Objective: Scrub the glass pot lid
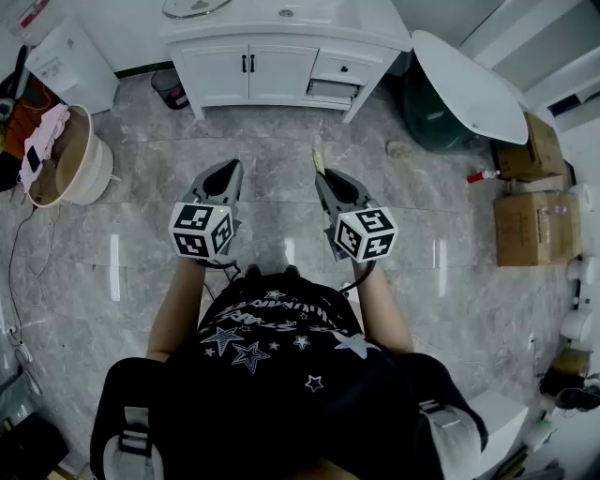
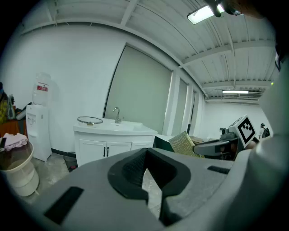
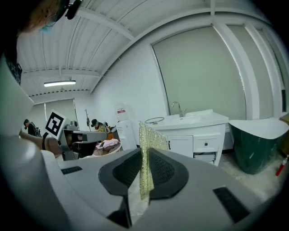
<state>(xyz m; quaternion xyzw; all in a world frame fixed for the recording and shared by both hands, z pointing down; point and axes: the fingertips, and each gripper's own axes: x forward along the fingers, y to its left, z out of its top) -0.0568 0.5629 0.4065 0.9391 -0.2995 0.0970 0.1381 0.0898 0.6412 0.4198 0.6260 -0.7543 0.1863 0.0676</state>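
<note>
The glass pot lid [image 1: 195,7] lies flat on the white vanity counter [image 1: 309,23], left of the sink basin; it shows in the left gripper view [image 2: 89,120] and the right gripper view [image 3: 155,120] too. My left gripper [image 1: 228,171] [image 2: 145,155] is shut and empty, held at waist height well back from the vanity. My right gripper [image 1: 325,176] [image 3: 144,155] is level with it and shut on a thin yellow-green scouring pad [image 1: 318,155] [image 3: 146,155], which stands upright between the jaws. That pad [image 2: 183,143] also shows from the left gripper's side.
A faucet [image 2: 117,113] rises behind the basin. A water dispenser [image 1: 70,61] and a beige bucket [image 1: 70,155] with cloth stand at the left. A dark green tub [image 1: 441,112] with a white lid and cardboard boxes [image 1: 534,225] stand at the right. Grey tiled floor lies between me and the vanity.
</note>
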